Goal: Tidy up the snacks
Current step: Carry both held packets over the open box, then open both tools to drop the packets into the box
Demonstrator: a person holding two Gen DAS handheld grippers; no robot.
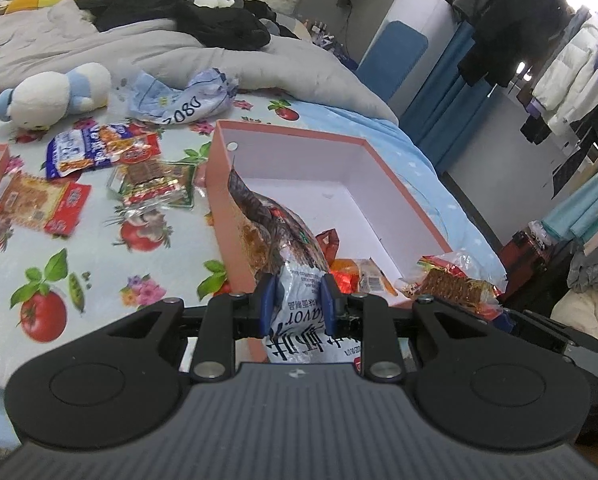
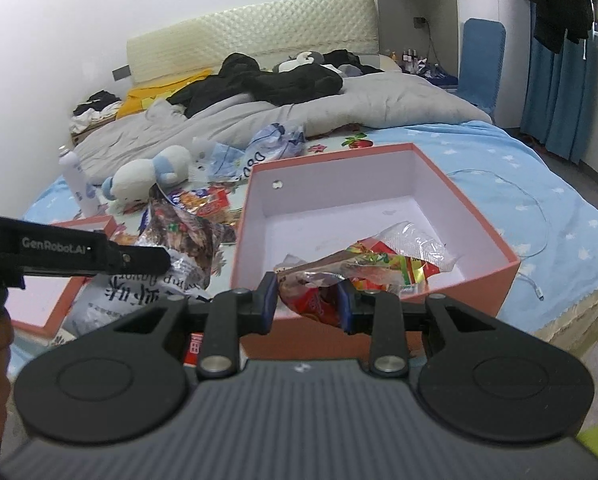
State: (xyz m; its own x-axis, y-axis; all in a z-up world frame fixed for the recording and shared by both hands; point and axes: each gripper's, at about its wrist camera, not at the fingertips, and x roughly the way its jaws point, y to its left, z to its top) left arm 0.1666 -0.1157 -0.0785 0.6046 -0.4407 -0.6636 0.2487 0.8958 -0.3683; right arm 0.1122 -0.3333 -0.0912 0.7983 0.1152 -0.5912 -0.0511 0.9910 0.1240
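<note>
My left gripper [image 1: 298, 304] is shut on a brown-and-white snack bag [image 1: 283, 236] that stands up against the near left wall of the open pink box [image 1: 299, 136]. In the right wrist view this gripper [image 2: 159, 260] comes in from the left with the same bag [image 2: 183, 240], just left of the box [image 2: 379, 152]. My right gripper [image 2: 307, 300] is shut on a red snack pack with a clear wrapper [image 2: 379, 264], which hangs over the box's near edge. Several loose snack packs [image 1: 99, 148] lie on the tomato-print sheet to the left of the box.
A second shallow pink tray [image 2: 59, 300] lies to the left. A white-and-blue plush toy [image 1: 55, 94], a crumpled plastic bag [image 1: 179, 100] and a grey duvet [image 2: 259, 120] lie behind. A white bottle [image 2: 75, 180] stands at the far left. A thin cable [image 2: 535, 216] runs along the right bed edge.
</note>
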